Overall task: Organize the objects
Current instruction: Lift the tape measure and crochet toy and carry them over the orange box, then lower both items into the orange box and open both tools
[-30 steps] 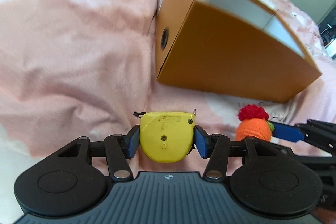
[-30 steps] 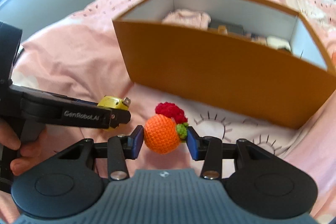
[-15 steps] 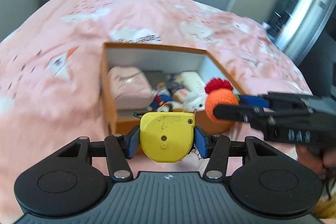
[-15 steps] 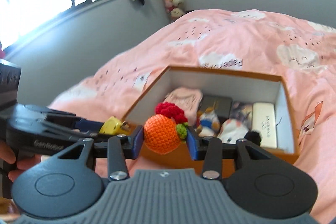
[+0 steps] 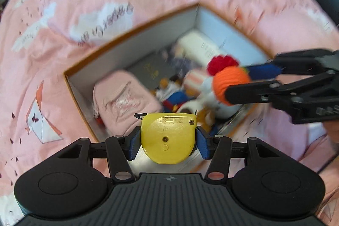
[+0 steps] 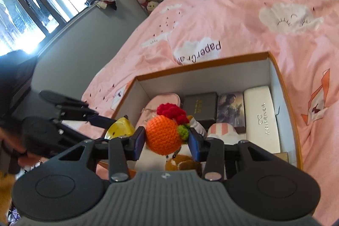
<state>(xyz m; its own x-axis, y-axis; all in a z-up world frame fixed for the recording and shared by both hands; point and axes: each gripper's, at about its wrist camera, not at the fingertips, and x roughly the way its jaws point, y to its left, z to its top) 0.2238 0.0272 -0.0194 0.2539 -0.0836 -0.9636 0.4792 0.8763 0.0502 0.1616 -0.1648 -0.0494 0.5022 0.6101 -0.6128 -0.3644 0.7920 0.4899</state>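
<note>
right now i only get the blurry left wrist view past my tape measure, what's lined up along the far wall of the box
Observer: Along the far wall of the box, left to right in the right wrist view: pink pouch, dark case, picture card, long white case.
Operator: whats under the orange toy
Observer: A brown plush shows just below the crochet orange, which is held in the right tool.

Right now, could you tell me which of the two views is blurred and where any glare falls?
Left wrist view: motion blur smears the box contents and bedspread print, while the tape measure in the left gripper stays sharp. Right wrist view: crisp overall, the crochet ball clear; the window at upper left is blown out.
</note>
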